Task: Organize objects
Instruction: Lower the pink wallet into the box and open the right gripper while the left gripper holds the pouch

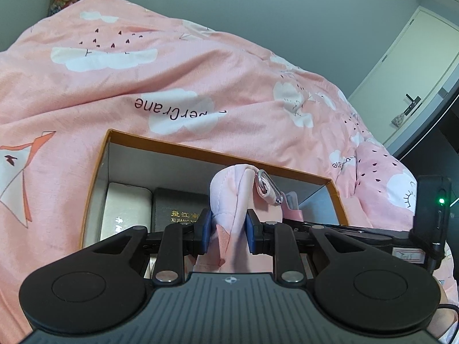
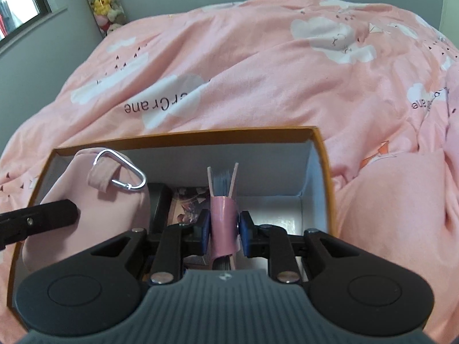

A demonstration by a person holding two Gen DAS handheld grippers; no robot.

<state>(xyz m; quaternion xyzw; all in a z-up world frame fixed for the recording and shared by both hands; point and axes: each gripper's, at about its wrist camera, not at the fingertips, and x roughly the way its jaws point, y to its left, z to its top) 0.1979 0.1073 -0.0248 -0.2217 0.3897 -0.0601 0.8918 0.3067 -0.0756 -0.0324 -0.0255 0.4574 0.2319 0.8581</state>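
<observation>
An orange-rimmed cardboard box [image 1: 94,177] [image 2: 324,166] lies open on the bed. My left gripper [image 1: 228,230] is shut on a soft pink fabric pouch [image 1: 229,197] with a silver carabiner [image 1: 269,186], held over the box. The pouch also shows in the right wrist view [image 2: 86,215], with one left finger [image 2: 43,215] against it. My right gripper [image 2: 223,233] is shut on a small pink notebook [image 2: 223,220], held spine-up inside the box. A white case [image 1: 126,212] and a black case [image 1: 178,209] lie in the box.
A pink quilt with white clouds [image 1: 172,71] [image 2: 258,71] covers the bed all around the box. A printed card [image 2: 189,203] lies on the box floor. Plush toys [image 2: 104,0] hang in the far corner. A white door [image 1: 407,86] stands to the right.
</observation>
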